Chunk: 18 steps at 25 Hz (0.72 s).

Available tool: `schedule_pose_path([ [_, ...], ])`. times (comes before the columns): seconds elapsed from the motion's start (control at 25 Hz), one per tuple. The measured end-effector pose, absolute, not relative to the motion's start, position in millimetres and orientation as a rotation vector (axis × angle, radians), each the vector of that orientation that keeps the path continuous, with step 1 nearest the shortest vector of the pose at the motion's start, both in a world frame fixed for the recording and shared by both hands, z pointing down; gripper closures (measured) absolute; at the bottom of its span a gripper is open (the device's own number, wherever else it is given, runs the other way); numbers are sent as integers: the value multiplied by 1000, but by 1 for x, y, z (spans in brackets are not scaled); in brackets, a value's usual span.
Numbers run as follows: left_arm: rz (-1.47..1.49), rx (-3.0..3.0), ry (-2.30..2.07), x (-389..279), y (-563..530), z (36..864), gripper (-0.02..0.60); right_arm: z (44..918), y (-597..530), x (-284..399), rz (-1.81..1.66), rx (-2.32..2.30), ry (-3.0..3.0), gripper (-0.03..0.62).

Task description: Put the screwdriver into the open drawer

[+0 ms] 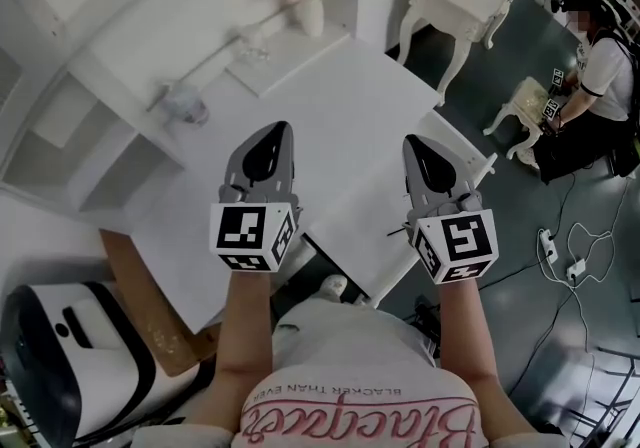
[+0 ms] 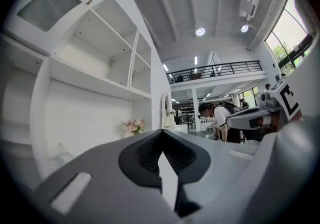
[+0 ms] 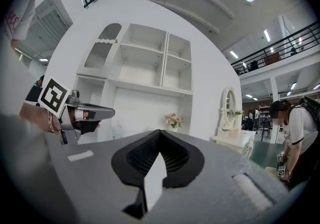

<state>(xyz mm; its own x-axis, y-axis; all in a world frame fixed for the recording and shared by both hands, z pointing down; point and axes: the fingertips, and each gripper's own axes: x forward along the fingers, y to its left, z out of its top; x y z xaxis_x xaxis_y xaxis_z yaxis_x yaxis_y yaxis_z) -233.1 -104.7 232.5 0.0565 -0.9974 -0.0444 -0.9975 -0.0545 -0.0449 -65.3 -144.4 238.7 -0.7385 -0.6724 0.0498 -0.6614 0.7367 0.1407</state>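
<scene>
The left gripper [image 1: 279, 132] and right gripper [image 1: 413, 144], both of grey plastic, hover over the smooth white desk's [image 1: 340, 101] near edge. Their ribbed black pads [image 2: 144, 157] are pressed together and empty. I cannot tell where the screwdriver is.

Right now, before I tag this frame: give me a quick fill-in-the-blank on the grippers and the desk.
1. The jaws of the left gripper and the right gripper are both ___.
2. The screwdriver is in ___ gripper.
3. The vase at the back of the white desk holds ___.
Missing words: shut; neither; flowers.
</scene>
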Motion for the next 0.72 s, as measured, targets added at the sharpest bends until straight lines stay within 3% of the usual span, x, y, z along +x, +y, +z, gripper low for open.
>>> schedule_pose_path([
  [0.72, 94, -2045, 2069, -256, -71, 165, 563, 188, -137, -54, -339, 1154, -2873, 594],
])
